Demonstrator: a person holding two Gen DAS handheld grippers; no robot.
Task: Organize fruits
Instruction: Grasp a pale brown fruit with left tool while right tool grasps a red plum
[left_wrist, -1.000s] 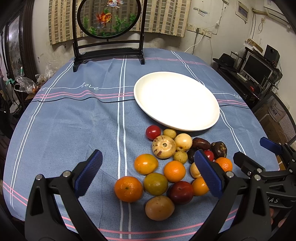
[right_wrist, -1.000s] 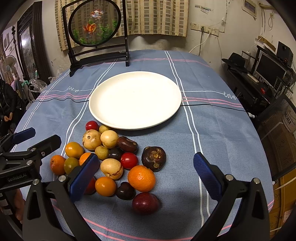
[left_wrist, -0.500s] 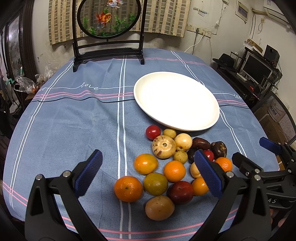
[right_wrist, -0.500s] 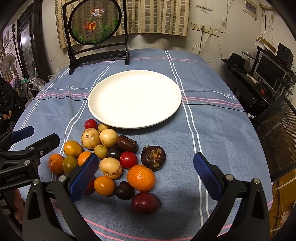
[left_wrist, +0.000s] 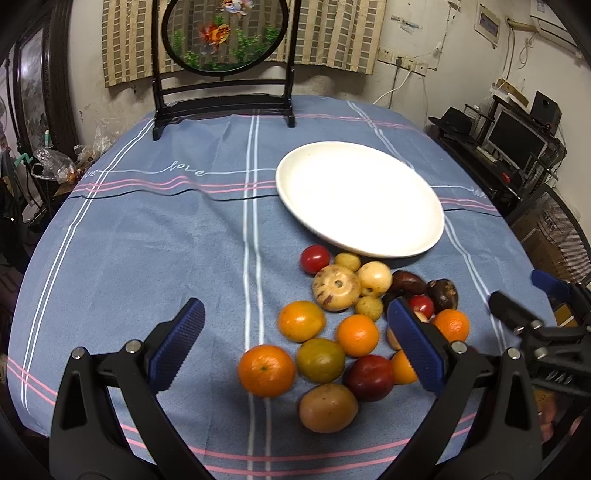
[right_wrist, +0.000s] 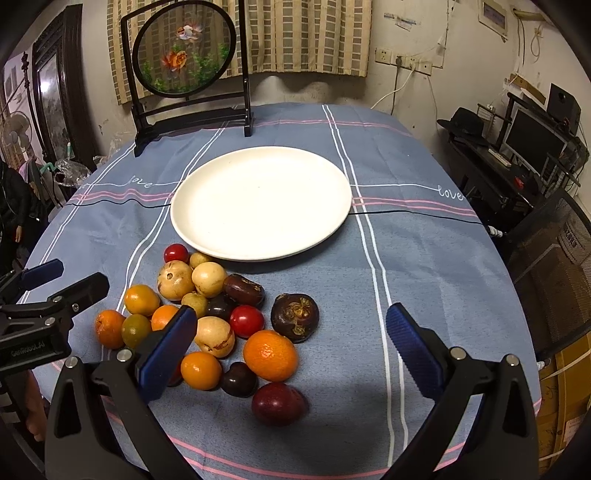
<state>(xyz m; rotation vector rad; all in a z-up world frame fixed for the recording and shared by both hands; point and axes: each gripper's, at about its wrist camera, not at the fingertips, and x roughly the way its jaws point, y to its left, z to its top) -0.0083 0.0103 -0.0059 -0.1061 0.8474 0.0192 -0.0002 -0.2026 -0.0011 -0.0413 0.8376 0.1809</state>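
Note:
A pile of several fruits (left_wrist: 347, 325) lies on the blue tablecloth in front of an empty white plate (left_wrist: 358, 195): oranges, red tomatoes, pale round fruits and dark ones. In the right wrist view the pile (right_wrist: 221, 317) sits left of centre below the plate (right_wrist: 260, 201), with a big orange (right_wrist: 270, 355) and a dark mangosteen (right_wrist: 294, 316) on its right side. My left gripper (left_wrist: 295, 345) is open and empty above the pile's near left part. My right gripper (right_wrist: 291, 343) is open and empty above the pile's near right part.
A round fish-painting screen on a black stand (left_wrist: 223, 66) stands at the table's far edge. A black cord (right_wrist: 413, 214) runs across the cloth right of the plate. Desk with monitor (right_wrist: 532, 144) and boxes stand to the right of the table.
The right gripper has crept slightly forward and to the right toward the fruit. The left gripper has barely moved. Both stay open.

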